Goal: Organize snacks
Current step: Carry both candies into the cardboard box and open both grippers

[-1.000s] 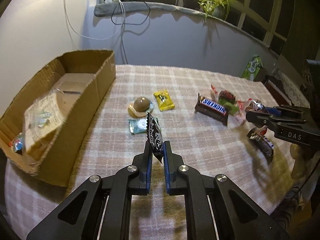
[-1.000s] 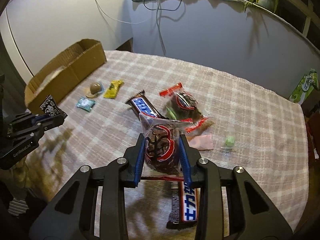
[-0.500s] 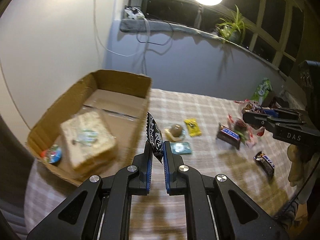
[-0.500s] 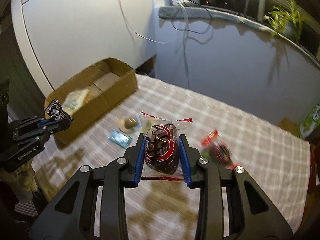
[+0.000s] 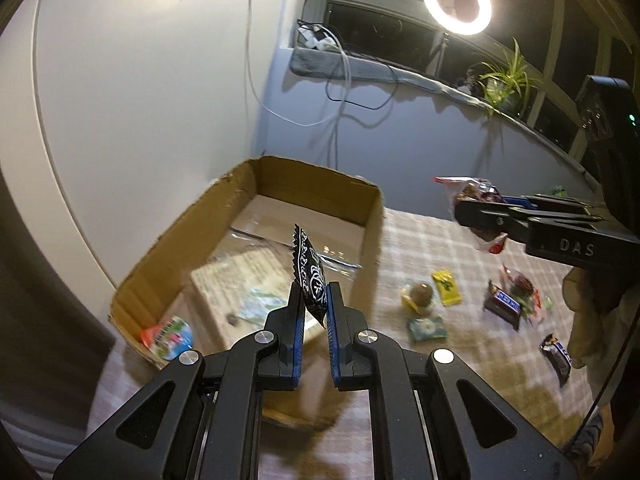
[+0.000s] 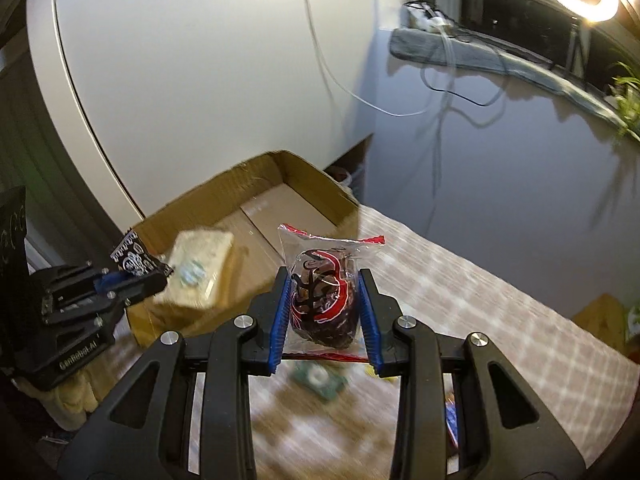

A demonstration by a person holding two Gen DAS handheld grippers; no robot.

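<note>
A box sits on the desk at its far left, a packet and a small pouch in it. Right of the box, loose snacks lie on the desk. The left claw hangs at the box's near edge; the right claw is further right, above the desk.

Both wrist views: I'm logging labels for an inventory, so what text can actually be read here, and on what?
"DAS": raised on the right gripper body.
"GenRobot.AI": on the left gripper body.
Black sachet held in the left gripper: white ornate print, not readable.
Clear red-printed packet held in the right gripper: swirled marks, not readable.
Blue-labelled chocolate bar on the table: lettering too small to read.
</note>
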